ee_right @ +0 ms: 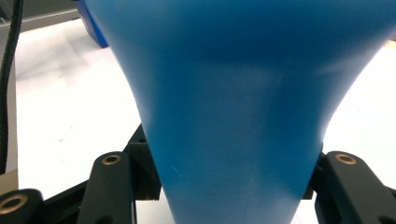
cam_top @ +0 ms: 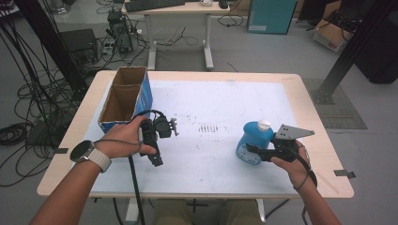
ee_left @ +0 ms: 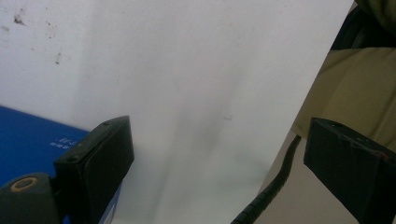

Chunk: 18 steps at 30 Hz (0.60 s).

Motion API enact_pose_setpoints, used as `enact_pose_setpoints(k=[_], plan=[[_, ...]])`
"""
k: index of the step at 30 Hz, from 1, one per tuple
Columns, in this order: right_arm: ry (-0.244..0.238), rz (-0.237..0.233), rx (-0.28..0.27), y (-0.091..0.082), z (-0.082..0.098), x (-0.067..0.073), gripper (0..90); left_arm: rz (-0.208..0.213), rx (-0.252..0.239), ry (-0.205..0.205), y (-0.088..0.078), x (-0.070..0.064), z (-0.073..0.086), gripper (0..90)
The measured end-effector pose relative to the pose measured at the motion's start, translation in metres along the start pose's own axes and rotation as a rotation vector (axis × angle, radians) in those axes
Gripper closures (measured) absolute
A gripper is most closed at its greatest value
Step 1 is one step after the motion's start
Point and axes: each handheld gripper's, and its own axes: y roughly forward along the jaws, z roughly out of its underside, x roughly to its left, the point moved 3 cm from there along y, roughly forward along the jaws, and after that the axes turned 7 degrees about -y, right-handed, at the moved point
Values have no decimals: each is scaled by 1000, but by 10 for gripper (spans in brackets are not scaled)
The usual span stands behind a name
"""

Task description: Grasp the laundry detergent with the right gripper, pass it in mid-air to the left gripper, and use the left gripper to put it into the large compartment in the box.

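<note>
White table (cam_top: 206, 101); cardboard box (cam_top: 123, 96) beside bottle (cam_top: 253, 140).

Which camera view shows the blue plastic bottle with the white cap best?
The high view: the blue plastic bottle with the white cap shows whole there, label included, gripped by the right gripper. The right gripper view shows its blue body close between the jaws; the left gripper view adds nothing.

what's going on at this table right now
A person sits at a white-topped table with a gripper in each hand. The right gripper has its jaws shut on a blue bottle with a white cap, at the table's right side. The left gripper is held with its jaws apart and nothing between them, beside an open blue cardboard box at the left.
</note>
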Motion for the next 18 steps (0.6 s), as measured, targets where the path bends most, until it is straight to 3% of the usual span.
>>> enact_pose_setpoints(k=[8,9,10,11,12,13,14,17,18], plan=[[-3,1,-3,0,0,0,436,-4,-6,-1,-1,0,0,89],[-3,2,-5,0,0,0,436,-3,-9,-8,-2,-1,0,88],[-4,1,-5,0,0,0,437,7,-34,-42,-1,-3,0,88],[-3,3,-5,0,0,0,438,2,-31,-39,-1,-3,1,88],[-4,4,-6,0,0,0,438,-7,-10,-8,-3,0,1,88],[-5,5,-7,0,0,0,439,-3,-21,-24,-3,-1,2,88],[-4,4,-6,0,0,0,439,-9,-10,-9,-5,0,2,88],[-9,1,-4,0,0,0,440,-8,-10,-14,-7,0,3,88],[-12,0,-3,0,0,0,441,-4,-25,-34,-7,-2,3,88]])
